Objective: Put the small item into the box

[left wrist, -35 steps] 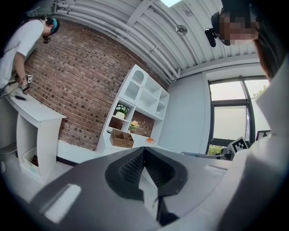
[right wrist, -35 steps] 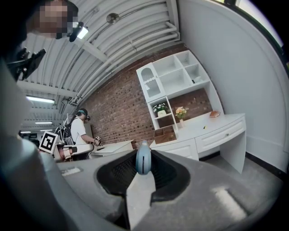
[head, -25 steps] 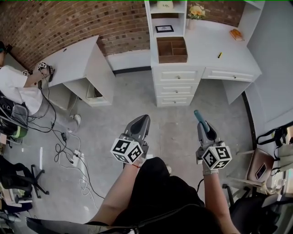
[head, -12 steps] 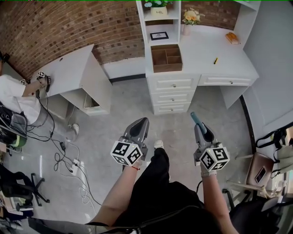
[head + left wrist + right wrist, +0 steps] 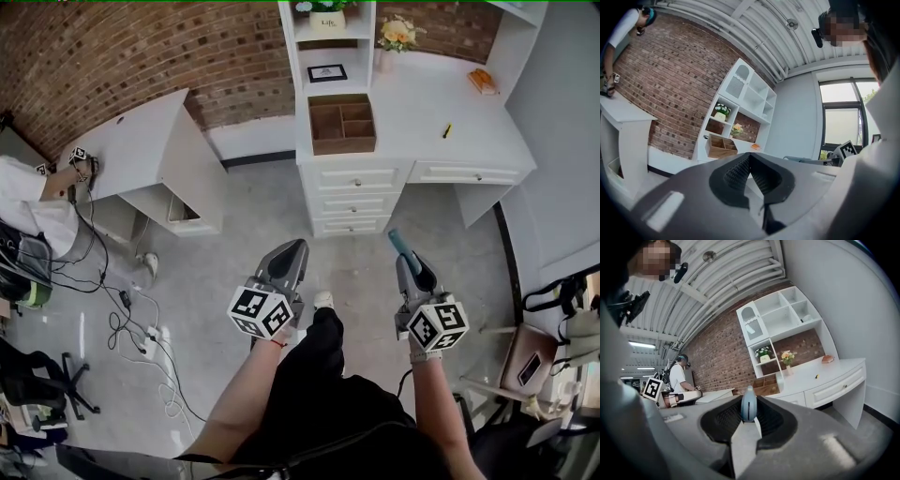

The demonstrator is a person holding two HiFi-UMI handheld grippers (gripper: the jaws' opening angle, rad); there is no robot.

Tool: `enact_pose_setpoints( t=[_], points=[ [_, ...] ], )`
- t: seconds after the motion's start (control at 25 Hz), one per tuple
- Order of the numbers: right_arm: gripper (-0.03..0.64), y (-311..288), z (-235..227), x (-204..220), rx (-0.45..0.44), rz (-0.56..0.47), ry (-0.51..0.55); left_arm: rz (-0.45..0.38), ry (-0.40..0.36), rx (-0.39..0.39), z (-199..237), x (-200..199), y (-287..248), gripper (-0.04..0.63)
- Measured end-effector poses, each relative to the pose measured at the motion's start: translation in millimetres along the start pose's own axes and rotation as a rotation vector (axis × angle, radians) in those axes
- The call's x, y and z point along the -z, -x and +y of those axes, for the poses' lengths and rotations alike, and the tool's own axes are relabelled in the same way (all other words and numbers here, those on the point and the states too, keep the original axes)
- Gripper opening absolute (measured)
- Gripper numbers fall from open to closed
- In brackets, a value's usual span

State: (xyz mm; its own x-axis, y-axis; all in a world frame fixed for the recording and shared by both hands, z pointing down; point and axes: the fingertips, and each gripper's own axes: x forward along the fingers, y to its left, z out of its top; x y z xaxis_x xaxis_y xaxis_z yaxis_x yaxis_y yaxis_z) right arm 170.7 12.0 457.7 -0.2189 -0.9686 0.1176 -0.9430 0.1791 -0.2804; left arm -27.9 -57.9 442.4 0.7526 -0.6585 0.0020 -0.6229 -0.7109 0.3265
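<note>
A wooden box (image 5: 342, 124) with open compartments stands on the white desk (image 5: 422, 103) ahead of me; it also shows in the left gripper view as the wooden box (image 5: 721, 146) and in the right gripper view as the wooden box (image 5: 764, 384). My right gripper (image 5: 407, 259) is shut on a small blue-grey oblong item (image 5: 397, 240) that sticks out past its tips, and in its own view the item (image 5: 749, 404) stands upright between the jaws. My left gripper (image 5: 297, 247) is held level over the floor, its jaws shut with nothing in them (image 5: 749, 157). Both grippers are well short of the desk.
The desk has drawers (image 5: 354, 200) and a shelf unit with a flower vase (image 5: 394, 37) and a picture frame (image 5: 326, 72). A yellow bit (image 5: 448, 130) and an orange thing (image 5: 484, 81) lie on the desk. A white table (image 5: 141, 131), a person (image 5: 23, 187) and floor cables (image 5: 131, 309) are left.
Both grippers have been carried forward toward the desk together as I walk. The right gripper keeps hold of the blue item.
</note>
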Motion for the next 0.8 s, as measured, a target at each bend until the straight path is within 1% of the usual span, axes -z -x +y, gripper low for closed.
enact_pose_setpoints(
  t=[0.2, 0.4, 0.8],
  points=[
    [0.075, -24, -17, -3, 0.01, 0.008, -0.004, 0.014, 0.003, 0.001, 15, 1, -27, 0.003],
    [0.075, -56, -35, -7, 0.017, 0.025, -0.008, 0.028, -0.006, 0.019, 31, -2, -64, 0.003],
    [0.075, -147, -69, -24, 0.009, 0.063, 0.007, 0.052, -0.013, 0.05, 82, -18, -150, 0.003]
  ],
)
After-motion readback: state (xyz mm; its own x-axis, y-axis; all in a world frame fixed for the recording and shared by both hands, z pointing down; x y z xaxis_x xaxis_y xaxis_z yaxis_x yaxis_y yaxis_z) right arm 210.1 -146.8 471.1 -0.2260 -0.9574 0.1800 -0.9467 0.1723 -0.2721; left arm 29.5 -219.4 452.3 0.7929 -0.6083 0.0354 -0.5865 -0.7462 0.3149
